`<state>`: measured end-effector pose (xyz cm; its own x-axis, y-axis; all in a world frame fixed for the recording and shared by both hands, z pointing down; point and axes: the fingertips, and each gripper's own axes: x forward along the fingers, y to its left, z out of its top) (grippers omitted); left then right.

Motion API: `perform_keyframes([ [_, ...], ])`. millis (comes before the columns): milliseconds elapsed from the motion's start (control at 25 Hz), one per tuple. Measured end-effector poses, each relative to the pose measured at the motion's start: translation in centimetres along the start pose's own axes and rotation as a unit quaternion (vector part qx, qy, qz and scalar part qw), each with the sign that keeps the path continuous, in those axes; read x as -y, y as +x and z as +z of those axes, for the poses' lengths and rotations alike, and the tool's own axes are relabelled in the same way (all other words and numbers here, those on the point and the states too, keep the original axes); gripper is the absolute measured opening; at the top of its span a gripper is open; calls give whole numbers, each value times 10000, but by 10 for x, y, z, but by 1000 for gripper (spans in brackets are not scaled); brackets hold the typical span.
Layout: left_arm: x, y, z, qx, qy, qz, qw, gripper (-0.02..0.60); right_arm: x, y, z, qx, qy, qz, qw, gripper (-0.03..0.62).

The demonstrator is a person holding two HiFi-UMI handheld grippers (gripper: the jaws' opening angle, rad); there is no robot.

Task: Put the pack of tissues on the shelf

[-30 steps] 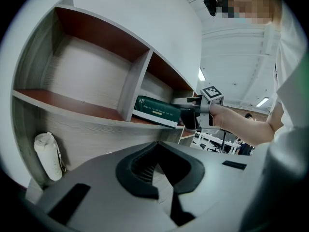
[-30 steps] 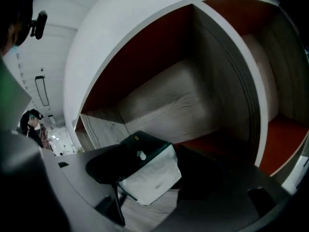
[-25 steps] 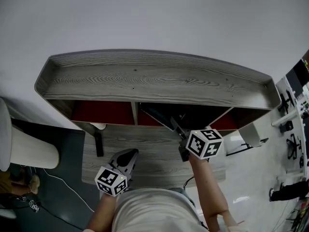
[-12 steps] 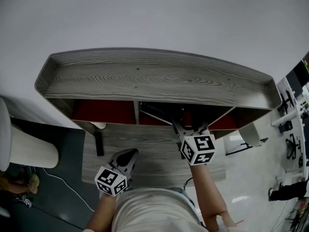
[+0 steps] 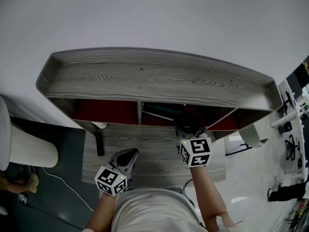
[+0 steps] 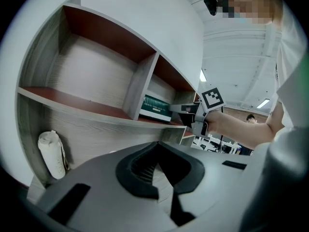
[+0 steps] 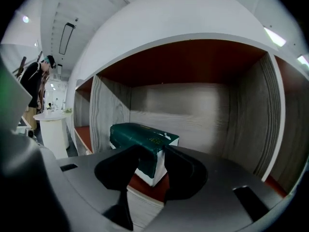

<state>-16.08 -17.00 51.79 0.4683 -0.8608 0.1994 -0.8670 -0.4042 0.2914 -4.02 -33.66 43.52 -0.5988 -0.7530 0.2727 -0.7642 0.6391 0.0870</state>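
Jaws of the right gripper [image 7: 153,154] are closing. In the right gripper view, the near white end of the pack of tissues [image 7: 140,135] shows in the gap between them, and the pads do not appear to press on it. The dark green pack lies flat on the red floor of one compartment of the shelf [image 7: 251,124]. It sits at the centre of that view, close to the wooden divider on its left.

In the head view the pack is a dark shape under the shelf's top board, just right of the middle divider. The right gripper's tips point into that compartment at its front edge. The person's bare right forearm [image 5: 208,187] runs nearly straight up from the bottom of the frame to the marker cube at centre right.

The left gripper [image 5: 128,154] sits low at centre left, over the grey wooden table [image 5: 154,153] below the shelf, well apart from the pack. Its jaws are together with nothing between them, and it points up and to the right. The left forearm [image 5: 100,219] shows only at the bottom edge.

A white wrapped bundle [image 6: 52,153] stands at the lower left of the left gripper view, under the lowest shelf board.
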Motion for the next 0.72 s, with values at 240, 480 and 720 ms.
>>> perform_keyframes([
  [240, -4, -7, -2, -29, -22, 70, 10000, 14, 8, 21, 7, -139, -144, -51, 9998, 164],
  [480, -2, -12, -3, -60, 1, 98, 9999, 15, 9, 21, 7, -78, -124, -88, 9999, 163],
  [720, 16, -6, -4, -140, 93, -6, 9999, 15, 8, -15, -1, 107, 88, -99, 9999, 158],
])
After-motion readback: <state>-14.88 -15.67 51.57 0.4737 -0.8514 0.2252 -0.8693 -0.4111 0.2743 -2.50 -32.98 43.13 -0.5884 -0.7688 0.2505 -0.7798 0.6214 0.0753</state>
